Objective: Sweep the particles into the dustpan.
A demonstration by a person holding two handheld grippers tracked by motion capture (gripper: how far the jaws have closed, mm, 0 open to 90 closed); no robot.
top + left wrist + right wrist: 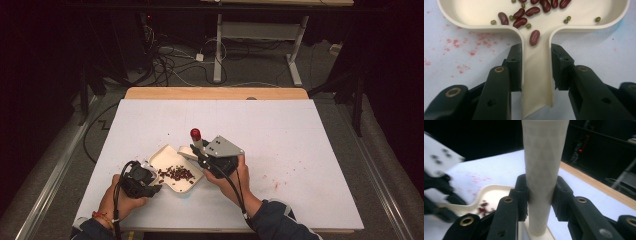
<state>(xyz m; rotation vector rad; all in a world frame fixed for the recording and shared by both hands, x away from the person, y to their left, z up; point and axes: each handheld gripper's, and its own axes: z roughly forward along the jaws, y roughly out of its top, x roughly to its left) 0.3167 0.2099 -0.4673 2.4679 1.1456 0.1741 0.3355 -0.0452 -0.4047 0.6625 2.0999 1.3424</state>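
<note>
Meanwhile, the cream tray (pixel 172 161) lay on the white table (pixel 300 150), near the front edge and left of its middle, with a heap of dark red kidney beans (pixel 176 173) and a few small green beans (pixel 493 22) scattered inside it. The left gripper (pixel 536 67) was at the tray's near-left corner, its jaws clamped on the flat handle (pixel 536 82) that stuck out from the tray; both pads pressed against the handle's raised edges, and one red bean (pixel 534 37) sat in the handle's channel just beyond the jaws. The right gripper (pixel 540 195) stood just right of the tray, carrying a grey three-cornered plate on top, and its jaws were closed tight on the pale shaft of a cream tool (pixel 543 157) held upright. In the high view the tool (pixel 196 142) rose from the tray's right edge and ended in a red knob (pixel 195 133) at the top, while its flat cream foot lay against the tray's rim. Faint red stains (pixel 277 185) marked the table well to the right of the tray, and more lay just beside the handle (pixel 461 47).
</note>
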